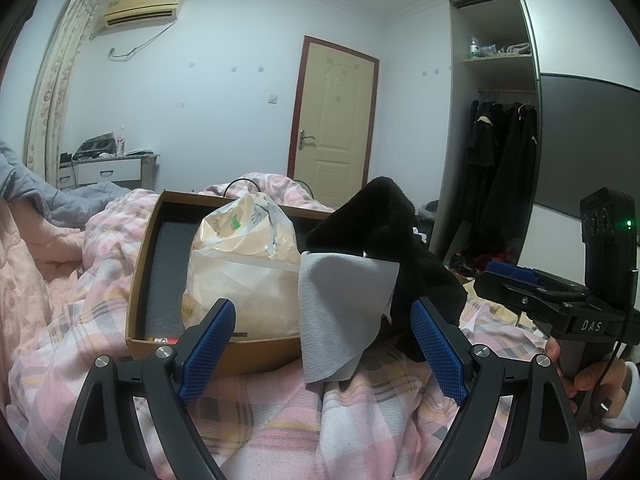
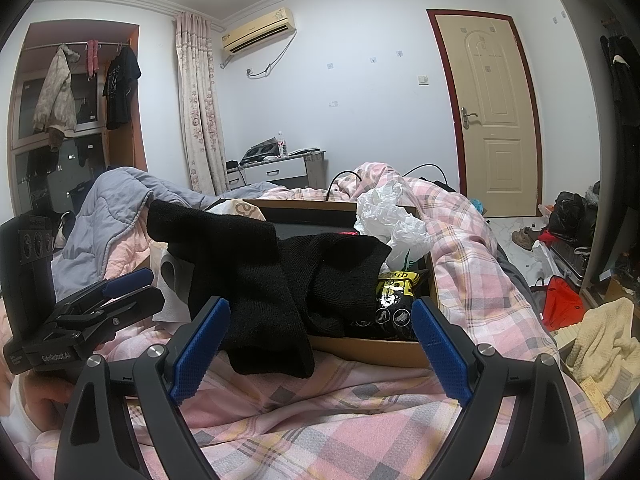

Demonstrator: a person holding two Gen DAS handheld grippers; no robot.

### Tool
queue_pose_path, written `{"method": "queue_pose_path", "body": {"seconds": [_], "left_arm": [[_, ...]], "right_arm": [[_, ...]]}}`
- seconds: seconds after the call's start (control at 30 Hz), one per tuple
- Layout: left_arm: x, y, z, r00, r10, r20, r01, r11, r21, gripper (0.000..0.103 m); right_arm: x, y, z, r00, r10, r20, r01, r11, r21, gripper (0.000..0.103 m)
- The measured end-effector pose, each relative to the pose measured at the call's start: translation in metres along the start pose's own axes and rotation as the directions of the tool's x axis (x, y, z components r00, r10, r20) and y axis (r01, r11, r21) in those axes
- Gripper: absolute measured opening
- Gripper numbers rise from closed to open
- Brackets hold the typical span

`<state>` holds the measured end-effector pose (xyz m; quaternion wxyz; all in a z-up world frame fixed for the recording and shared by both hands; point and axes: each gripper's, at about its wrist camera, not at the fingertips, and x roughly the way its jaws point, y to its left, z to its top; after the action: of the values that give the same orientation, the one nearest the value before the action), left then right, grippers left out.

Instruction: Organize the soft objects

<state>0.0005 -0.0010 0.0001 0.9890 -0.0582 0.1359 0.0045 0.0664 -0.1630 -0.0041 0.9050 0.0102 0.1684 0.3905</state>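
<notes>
Broadly, bed: the pink plaid quilted bed cover (image 2: 360, 412) carries everything; both grippers hover over its near edge, apparently paused before a pick.
Box: an open brown cardboard box with dark foam lining (image 1: 138, 280) sits mid-bed, likely the collecting place for the soft things.
Garment: a black knitted garment (image 2: 248, 272) drapes over the box's near wall, half in, half on the cover, so it probably needs tucking in.
Bag: a cream plastic shopping bag with green print (image 1: 240, 264) stands inside the box by its near wall; its print is unreadable.
Cloth: a pale grey soft cloth (image 1: 340, 312) hangs over the box's near right corner.
Packet: a black-and-yellow printed packet (image 2: 396, 292) lies in the box; its characters are not legible.
Left gripper (image 1: 324, 356): fingers spread, empty.
Right gripper (image 2: 320, 352): fingers spread, empty; its body reads "DAS".
</notes>
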Motion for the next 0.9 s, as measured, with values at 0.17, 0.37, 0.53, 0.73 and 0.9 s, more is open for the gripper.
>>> {"method": "queue_pose_path", "body": {"seconds": [0.17,0.37,0.53,0.73,0.9], "left_arm": [[-0.0036,-0.0030,-0.0024,1.000,-0.001,0.004,0.001,1.000,0.005,0.088],[-0.0045,-0.0032,-0.0031,1.000,-0.001,0.005,0.001,1.000,0.005,0.088],[-0.0074,-0.0043,0.0004,1.000,-0.006,0.009,0.006,1.000,0.005,0.088],[-0.0075,-0.0041,0.0005,1.000,-0.006,0.008,0.006,1.000,0.004,0.088],[-0.0076,-0.0044,0.0005,1.000,-0.007,0.009,0.007,1.000,0.003,0.088]], "right_arm": [[0.0001,0.0000,0.0000,1.000,0.000,0.000,0.000,1.000,0.001,0.092],[0.0001,-0.0001,0.0000,1.000,0.000,0.000,0.000,1.000,0.001,0.092],[0.0001,0.0001,0.0000,1.000,0.000,0.000,0.000,1.000,0.000,0.092],[0.0001,0.0000,0.0000,1.000,0.000,0.000,0.000,1.000,0.000,0.092],[0.0000,0.0000,0.0000,1.000,0.000,0.000,0.000,1.000,0.001,0.092]]}}
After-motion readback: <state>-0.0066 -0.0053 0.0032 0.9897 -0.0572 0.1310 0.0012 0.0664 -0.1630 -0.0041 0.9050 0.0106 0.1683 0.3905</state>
